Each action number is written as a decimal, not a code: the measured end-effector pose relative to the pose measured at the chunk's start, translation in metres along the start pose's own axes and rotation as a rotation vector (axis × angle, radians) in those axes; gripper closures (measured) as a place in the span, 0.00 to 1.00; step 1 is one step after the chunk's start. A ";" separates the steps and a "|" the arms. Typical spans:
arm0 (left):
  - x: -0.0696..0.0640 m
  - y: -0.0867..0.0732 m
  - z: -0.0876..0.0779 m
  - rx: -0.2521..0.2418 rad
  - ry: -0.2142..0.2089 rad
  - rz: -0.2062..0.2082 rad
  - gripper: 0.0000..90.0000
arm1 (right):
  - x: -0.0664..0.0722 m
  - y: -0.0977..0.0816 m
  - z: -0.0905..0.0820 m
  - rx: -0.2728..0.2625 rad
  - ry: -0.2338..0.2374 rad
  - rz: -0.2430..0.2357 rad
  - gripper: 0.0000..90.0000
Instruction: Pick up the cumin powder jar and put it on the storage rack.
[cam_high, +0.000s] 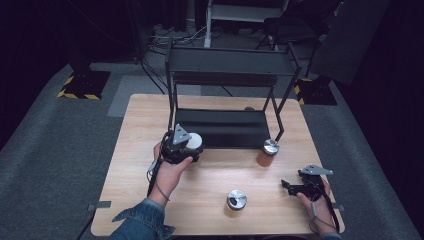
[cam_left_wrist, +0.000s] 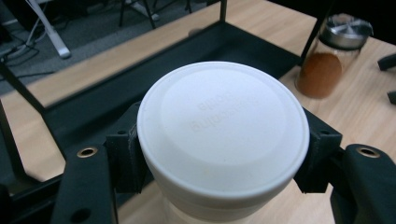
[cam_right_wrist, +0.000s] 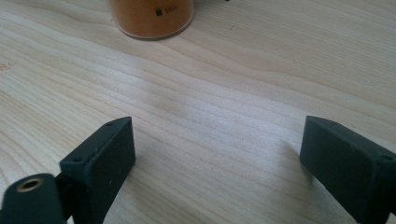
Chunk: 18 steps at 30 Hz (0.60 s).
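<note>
The left gripper (cam_left_wrist: 219, 154) clamps a white-lidded jar (cam_left_wrist: 223, 135); the right gripper (cam_right_wrist: 217, 163) rests open near a jar of orange-brown powder (cam_right_wrist: 152, 16).

Room dim, corners of the high view nearly black; tabletop (cam_high: 210, 190) evenly lit from overhead. White lid (cam_left_wrist: 223, 126) bright and sharp, background soft. Faint shadows under black fingers (cam_right_wrist: 100, 163); wood grain crisp.

The white jar (cam_left_wrist: 223, 140) I hold is round, with a smooth flat lid bearing faint embossed lettering. It stands upright, clamped at its sides in my left hand-held gripper (cam_left_wrist: 219, 154), at the front edge of the black rack's lower shelf (cam_high: 220, 127).
</note>
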<state>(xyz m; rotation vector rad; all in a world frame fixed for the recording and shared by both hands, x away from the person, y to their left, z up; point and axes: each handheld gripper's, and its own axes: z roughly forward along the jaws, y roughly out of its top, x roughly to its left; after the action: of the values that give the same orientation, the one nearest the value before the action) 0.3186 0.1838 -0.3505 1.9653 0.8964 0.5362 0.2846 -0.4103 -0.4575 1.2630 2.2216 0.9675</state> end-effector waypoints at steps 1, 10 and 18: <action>0.001 0.005 0.002 -0.004 -0.001 0.001 0.37 | 0.000 0.000 0.000 0.000 0.000 0.000 0.11; 0.019 0.040 0.029 0.004 0.005 0.005 0.37 | 0.000 0.000 0.000 0.000 -0.005 0.005 0.11; 0.034 0.053 0.061 0.035 0.040 0.002 0.37 | 0.001 0.000 0.000 0.000 -0.008 0.007 0.11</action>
<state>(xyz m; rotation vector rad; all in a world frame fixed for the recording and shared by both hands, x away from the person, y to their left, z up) 0.4010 0.1583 -0.3352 1.9934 0.9345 0.5655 0.2840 -0.4097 -0.4576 1.2734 2.2122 0.9637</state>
